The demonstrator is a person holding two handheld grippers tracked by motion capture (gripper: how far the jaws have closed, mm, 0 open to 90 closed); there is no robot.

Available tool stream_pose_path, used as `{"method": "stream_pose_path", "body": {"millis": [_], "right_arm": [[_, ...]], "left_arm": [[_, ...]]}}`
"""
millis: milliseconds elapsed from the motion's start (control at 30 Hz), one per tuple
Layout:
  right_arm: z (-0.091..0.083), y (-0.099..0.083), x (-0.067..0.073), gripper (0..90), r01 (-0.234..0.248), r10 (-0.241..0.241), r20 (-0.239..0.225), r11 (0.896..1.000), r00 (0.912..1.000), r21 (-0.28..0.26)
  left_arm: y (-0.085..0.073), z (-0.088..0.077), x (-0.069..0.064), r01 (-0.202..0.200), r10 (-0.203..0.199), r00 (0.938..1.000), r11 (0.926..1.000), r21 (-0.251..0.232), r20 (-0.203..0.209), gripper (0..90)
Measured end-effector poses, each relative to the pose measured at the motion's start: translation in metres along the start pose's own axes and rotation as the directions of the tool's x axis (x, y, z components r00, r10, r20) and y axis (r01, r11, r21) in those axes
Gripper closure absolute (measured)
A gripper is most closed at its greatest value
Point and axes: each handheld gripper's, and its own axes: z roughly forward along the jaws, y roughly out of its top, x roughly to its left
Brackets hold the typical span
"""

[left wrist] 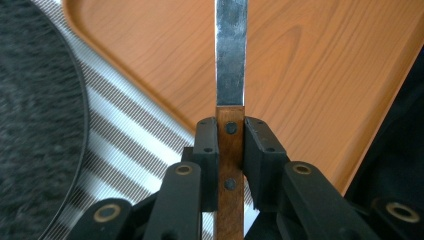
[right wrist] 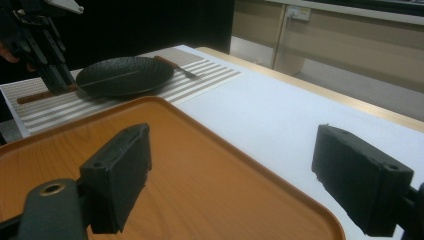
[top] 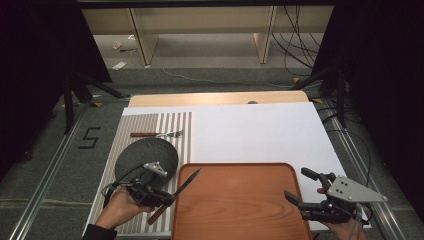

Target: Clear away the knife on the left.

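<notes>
Closest to me in the left gripper view is the knife (left wrist: 230, 125), wooden handle pinched tight between my left gripper's (left wrist: 230, 150) black pads, steel blade sticking straight out over the edge of the wooden tray (left wrist: 325, 75). From the high view the left gripper (top: 167, 199) sits at the tray's (top: 240, 210) left edge, the knife (top: 176, 195) tilted with its tip poking over the tray's near-left corner and the handle end hanging back over the striped placemat (top: 150, 125). Just behind it there's the dark round plate (top: 150, 152), and beyond that a fork (top: 157, 134) lying flat on the mat. My right gripper (top: 302, 185) hovers off the tray's right side over the white table cover (top: 250, 130), jaws spread wide, nothing between them.
</notes>
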Motion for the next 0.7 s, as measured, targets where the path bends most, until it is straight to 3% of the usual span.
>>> {"method": "stream_pose_path", "body": {"millis": [200, 400, 700], "right_arm": [[0.000, 0.000, 0.000, 17.3, 0.001, -0.001, 0.001, 1.000, 1.0000, -0.001], [0.000, 0.000, 0.000, 17.2, 0.002, -0.002, 0.003, 1.000, 1.0000, -0.002], [0.000, 0.000, 0.000, 17.2, 0.001, -0.001, 0.000, 1.000, 1.0000, -0.001]], "left_arm": [[0.012, 0.010, -0.007, -0.004, 0.004, 1.0000, 0.9999, 0.012, 0.009, 77.0], [0.024, 0.019, -0.022, -0.031, 0.031, 0.9994, 0.9994, 0.018, -0.015, 77.0], [0.036, 0.033, -0.035, -0.043, 0.043, 0.9990, 0.9988, 0.024, 0.011, 77.0]]}}
